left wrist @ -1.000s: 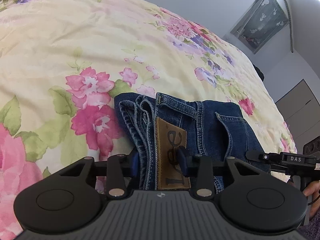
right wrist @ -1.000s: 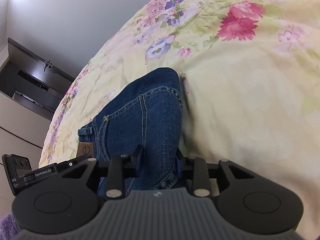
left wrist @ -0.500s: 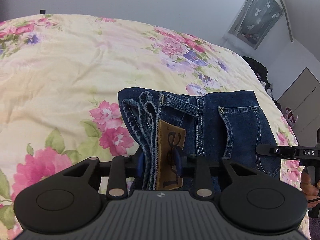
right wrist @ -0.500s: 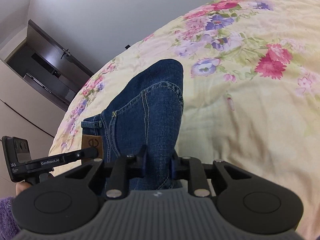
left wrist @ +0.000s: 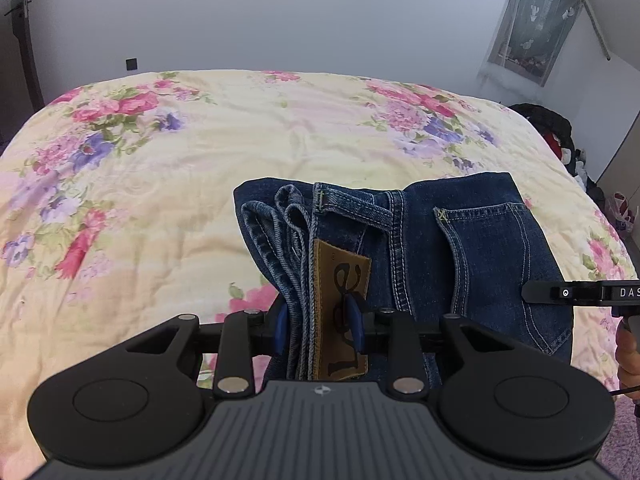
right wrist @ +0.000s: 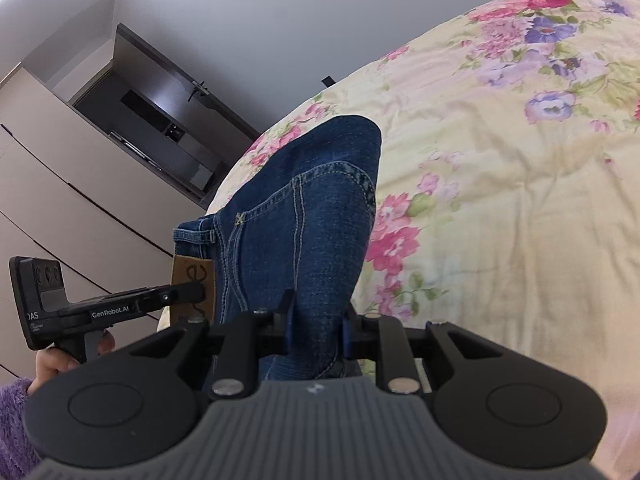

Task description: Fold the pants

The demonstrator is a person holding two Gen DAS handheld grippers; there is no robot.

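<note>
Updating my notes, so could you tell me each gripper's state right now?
Left gripper: closed on the jeans at the waistband.
Right gripper: closed on the jeans.

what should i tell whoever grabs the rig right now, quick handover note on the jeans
Left gripper: shut on the jeans at the waistband end, pads either side of the stacked hems and brown patch.
Right gripper: shut on the opposite edge of the same folded bundle.
Jeans: folded into a compact bundle with the back pocket showing, held between both grippers over the flowered bedspread; whether any part rests on the bed cannot be told.
Done: the folding itself looks finished.
Left: probably set the bundle down flat on the bed and let go with both grippers.
</note>
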